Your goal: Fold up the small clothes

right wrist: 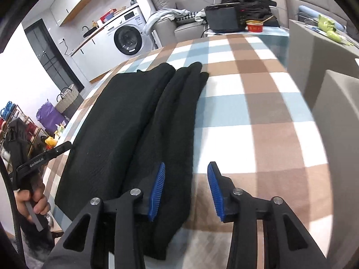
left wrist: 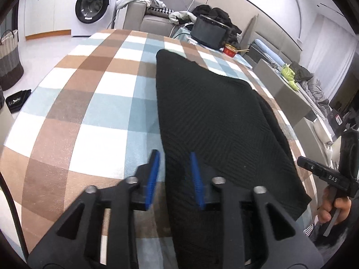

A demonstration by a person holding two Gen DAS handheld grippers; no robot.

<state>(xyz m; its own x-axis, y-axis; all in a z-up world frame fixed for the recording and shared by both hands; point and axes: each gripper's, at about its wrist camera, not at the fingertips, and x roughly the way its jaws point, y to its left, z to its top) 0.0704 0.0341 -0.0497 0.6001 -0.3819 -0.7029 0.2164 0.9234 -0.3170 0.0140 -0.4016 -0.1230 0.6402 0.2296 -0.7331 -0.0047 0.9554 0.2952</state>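
A black ribbed knit garment [left wrist: 219, 121] lies folded lengthwise on the brown, blue and white checked tablecloth [left wrist: 89, 103]. My left gripper [left wrist: 174, 154] is open and hovers over the garment's near left edge, one blue pad over the cloth and one over the garment. In the right wrist view the garment [right wrist: 125, 121] shows a long folded strip along its right side. My right gripper [right wrist: 186, 164] is open and straddles that right edge near the front. Nothing is pinched. A hand [left wrist: 332, 206] holds the right gripper's handle.
At the table's far end stand a black box [left wrist: 209, 31] and a red bowl [left wrist: 231, 50]. Grey sofas piled with clothes lie behind and to the right. A washing machine [left wrist: 94, 6] and a woven basket [left wrist: 9, 56] stand at the left.
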